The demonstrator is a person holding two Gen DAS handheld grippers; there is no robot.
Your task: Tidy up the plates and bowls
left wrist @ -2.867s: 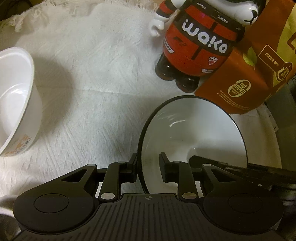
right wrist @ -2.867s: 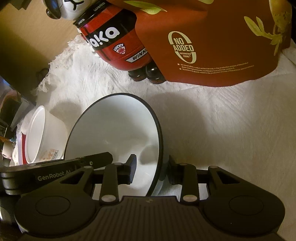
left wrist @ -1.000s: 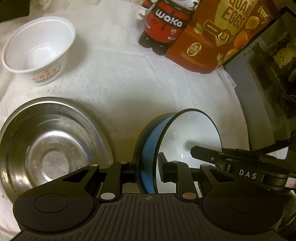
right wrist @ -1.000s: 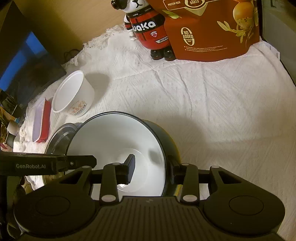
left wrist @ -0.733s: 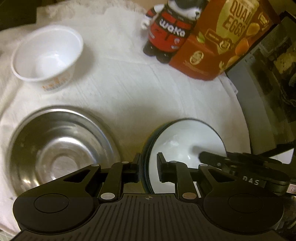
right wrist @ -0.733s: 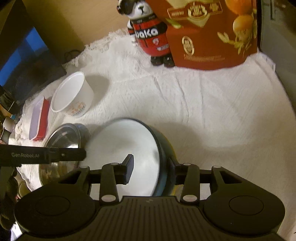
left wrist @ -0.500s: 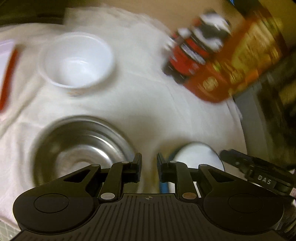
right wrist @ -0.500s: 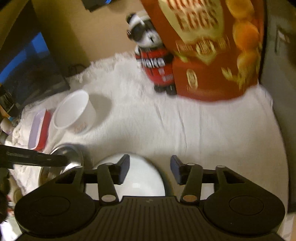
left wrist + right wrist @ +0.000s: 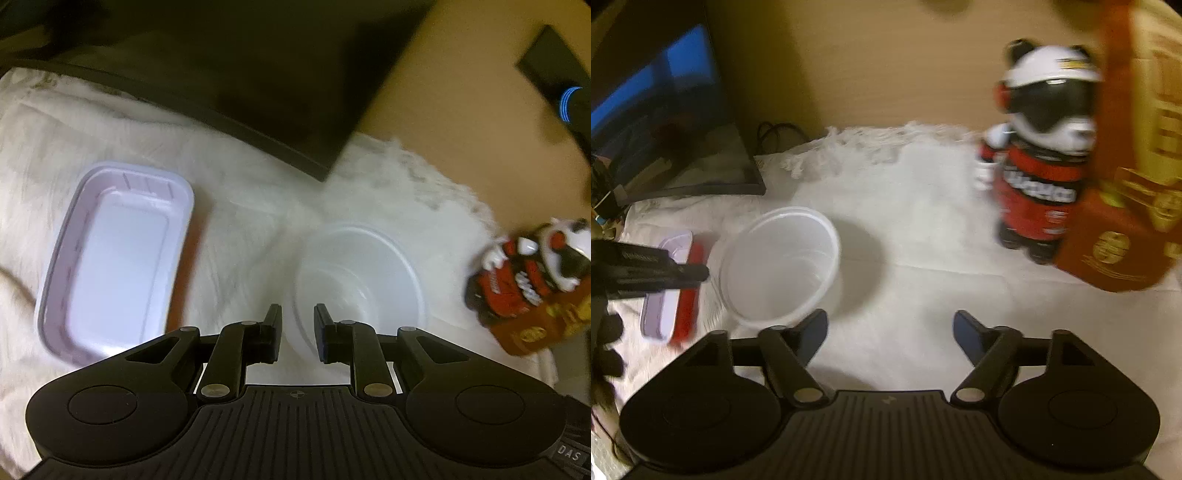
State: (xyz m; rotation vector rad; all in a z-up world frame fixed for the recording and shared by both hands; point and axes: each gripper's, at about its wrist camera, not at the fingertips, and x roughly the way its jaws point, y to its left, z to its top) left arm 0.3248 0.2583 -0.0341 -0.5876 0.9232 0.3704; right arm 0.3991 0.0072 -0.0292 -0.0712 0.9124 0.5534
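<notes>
Round plastic bowl (image 9: 358,280), rect. tray (image 9: 114,258), woven cloth (image 9: 923,295)

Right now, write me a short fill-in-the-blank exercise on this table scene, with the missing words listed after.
1. The round white plastic bowl stands ____ on the white tablecloth.
2. The right gripper has just been opening, and between its fingers there is ____.
3. The shallow rectangular white tray has a ____ outer side.
4. The panda figurine in a red racing suit stands beside a tall ____ snack bag.

Missing words: upright; nothing; red; red
</notes>
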